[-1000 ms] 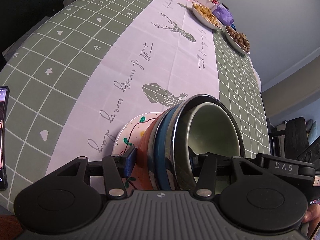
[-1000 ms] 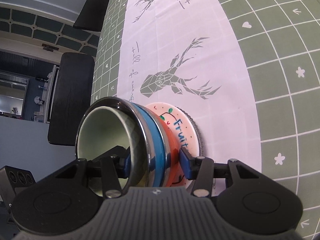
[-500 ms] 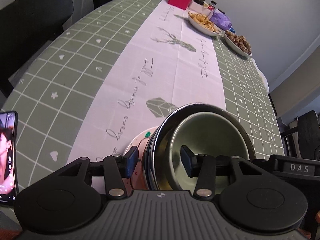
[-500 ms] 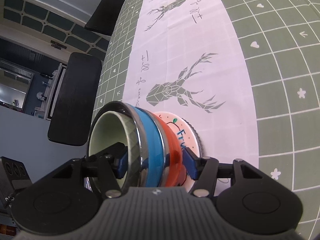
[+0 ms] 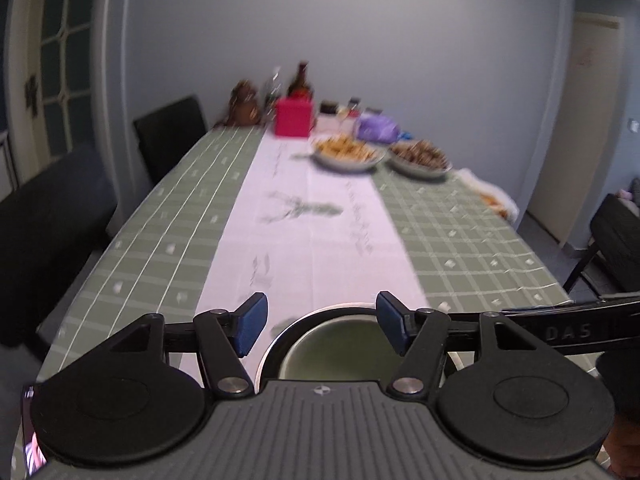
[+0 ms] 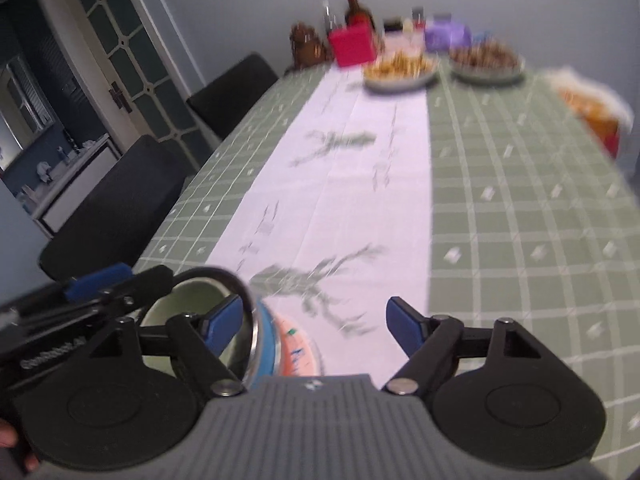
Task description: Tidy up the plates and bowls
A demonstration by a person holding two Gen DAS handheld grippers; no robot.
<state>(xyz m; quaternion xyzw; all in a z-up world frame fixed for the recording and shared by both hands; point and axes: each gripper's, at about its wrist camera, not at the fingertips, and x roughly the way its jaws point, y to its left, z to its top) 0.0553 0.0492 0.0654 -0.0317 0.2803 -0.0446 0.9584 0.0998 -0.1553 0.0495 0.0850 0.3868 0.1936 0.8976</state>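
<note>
**A:** Down at the near end of the worktop [image 5: 460, 240], what are your tongs doing right now?

**B:** You're opening both sets. Your left tongs [image 5: 318, 322] are spreading, blue pads sitting clear on either side of the bowl stack [image 5: 340, 346], not pressing on it. Your right tongs [image 6: 316, 322] are widening too, with one blue pad hanging over the green inside of the top bowl [image 6: 180, 300] and the other out over the white runner [image 6: 340, 200], gripping nothing.

**A:** And where's the stack sitting?

**B:** You're looking at it nested on the runner by the near edge: green bowl inside a shiny metal-rimmed one, then a blue bowl [image 6: 266, 336], then an orange one [image 6: 286, 340], and under those a plate [image 6: 302, 354] with coloured drawings. It's leaning a bit in the right view, though everything's blurring, so I can't tell for sure.

**A:** Anything else?

**B:** You're pointing towards two snack dishes [image 5: 346, 152], a pink box [image 5: 293, 118] and bottles at the far end, well apart from the stack. Black chairs [image 6: 120, 204] are lining one side.
</note>
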